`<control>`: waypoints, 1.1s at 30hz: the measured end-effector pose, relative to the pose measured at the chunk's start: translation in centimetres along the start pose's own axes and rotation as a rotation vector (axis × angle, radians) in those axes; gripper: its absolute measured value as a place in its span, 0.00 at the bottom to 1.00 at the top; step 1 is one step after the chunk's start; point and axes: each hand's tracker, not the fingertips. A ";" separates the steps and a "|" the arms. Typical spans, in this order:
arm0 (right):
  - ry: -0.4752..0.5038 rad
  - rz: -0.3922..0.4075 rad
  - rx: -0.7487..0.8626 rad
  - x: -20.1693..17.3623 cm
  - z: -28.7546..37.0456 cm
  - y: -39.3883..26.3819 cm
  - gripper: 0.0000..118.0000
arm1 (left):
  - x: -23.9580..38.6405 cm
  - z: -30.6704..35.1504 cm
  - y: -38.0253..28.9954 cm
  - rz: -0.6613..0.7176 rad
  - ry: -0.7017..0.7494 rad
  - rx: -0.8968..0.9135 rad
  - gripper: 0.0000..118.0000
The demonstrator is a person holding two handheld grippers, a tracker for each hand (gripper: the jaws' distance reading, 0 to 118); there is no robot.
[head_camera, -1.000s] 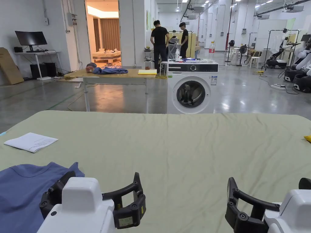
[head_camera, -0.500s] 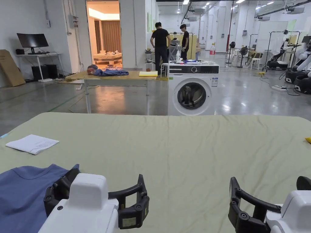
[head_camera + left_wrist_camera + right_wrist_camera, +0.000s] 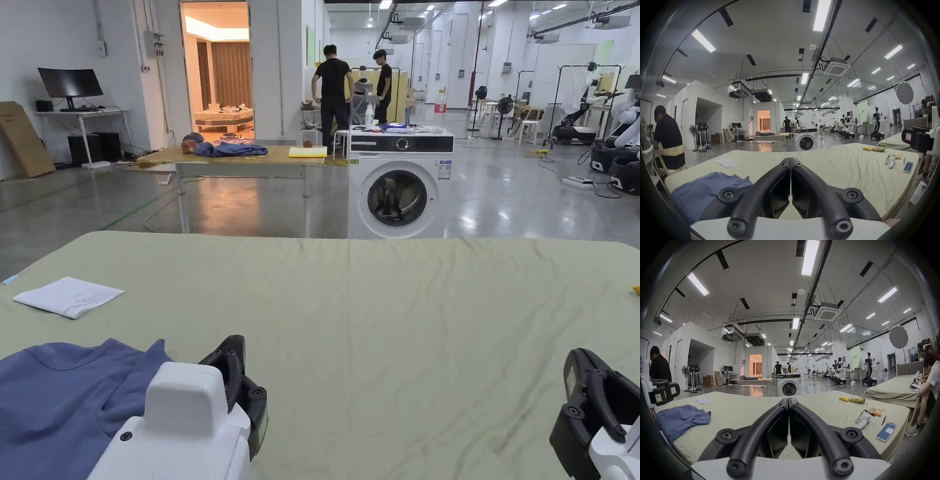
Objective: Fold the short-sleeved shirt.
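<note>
Left gripper (image 3: pixel 791 160): jaws pressed together, empty, above the bed (image 3: pixel 387 312).
Right gripper (image 3: pixel 788 400): jaws pressed together, empty.
Shirt (image 3: pixel 56 400): blue, crumpled on the bed at 8 o'clock, beside the left gripper.

I can't read any text from here. The washer (image 3: pixel 400 192) sticker and the paper (image 3: pixel 69 296) print are too small.

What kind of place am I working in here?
Probably a robotics lab or data-collection hall: humanoid robots on wheeled bases stand at the back, with a washing machine on the open floor and sheet-covered beds as work surfaces.
</note>
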 end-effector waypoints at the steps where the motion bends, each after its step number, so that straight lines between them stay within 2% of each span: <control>1: 0.004 -0.007 -0.004 0.1 -0.1 0.0 0.00 | -0.3 -0.1 -0.1 0.010 0.014 -0.008 0.00; 5: 0.043 0.001 -0.029 -1.7 -1.5 -0.3 0.00 | -3.3 0.6 -0.3 0.013 0.065 -0.045 0.00; 9: 0.200 -0.006 -0.072 -6.7 -3.8 -0.7 0.00 | -9.3 3.6 -0.1 -0.017 0.271 -0.044 0.00; 12: 0.357 -0.013 -0.080 -11.6 -4.5 -0.9 0.00 | -14.2 6.6 -0.1 -0.024 0.464 -0.091 0.00; 16: 0.462 0.021 -0.064 -15.5 -4.6 -1.0 0.00 | -17.4 8.9 -0.7 0.004 0.565 -0.103 0.00; 18: 0.498 -0.001 -0.065 -15.7 -4.8 -0.9 0.00 | -17.7 8.9 -1.2 0.015 0.571 -0.133 0.00; 20: 0.555 -0.075 -0.086 -15.1 -5.6 -0.8 0.00 | -17.6 8.2 -2.1 -0.016 0.589 -0.146 0.00; 24: 0.503 -0.058 -0.119 -13.8 -6.6 -0.7 0.00 | -18.7 5.5 -2.1 0.077 0.511 -0.158 0.00; 26: 0.464 -0.038 -0.138 -13.0 -7.1 -1.0 0.00 | -20.0 1.9 -1.4 0.037 0.510 -0.188 0.00; 28: 0.434 -0.037 -0.177 -12.0 -7.7 -1.6 0.00 | -22.9 -2.8 -1.1 0.011 0.436 -0.329 0.01; 29: 0.414 -0.043 -0.210 -11.5 -8.1 -2.0 0.00 | -25.3 -5.8 -1.5 0.051 0.370 -0.387 0.08; 30: 0.399 -0.047 -0.237 -11.0 -8.5 -2.4 0.00 | -27.5 -8.7 -2.2 0.078 0.332 -0.467 0.22; 31: 0.387 -0.050 -0.260 -10.6 -8.7 -2.6 0.00 | -29.2 -11.2 -3.0 0.107 0.306 -0.550 0.56; 32: 0.367 -0.051 -0.285 -10.2 -9.1 -3.1 0.00 | -30.9 -13.7 -3.9 0.139 0.273 -0.636 0.74; 33: 0.340 -0.047 -0.307 -9.9 -9.5 -3.6 0.00 | -32.7 -16.1 -5.3 0.189 0.226 -0.694 0.83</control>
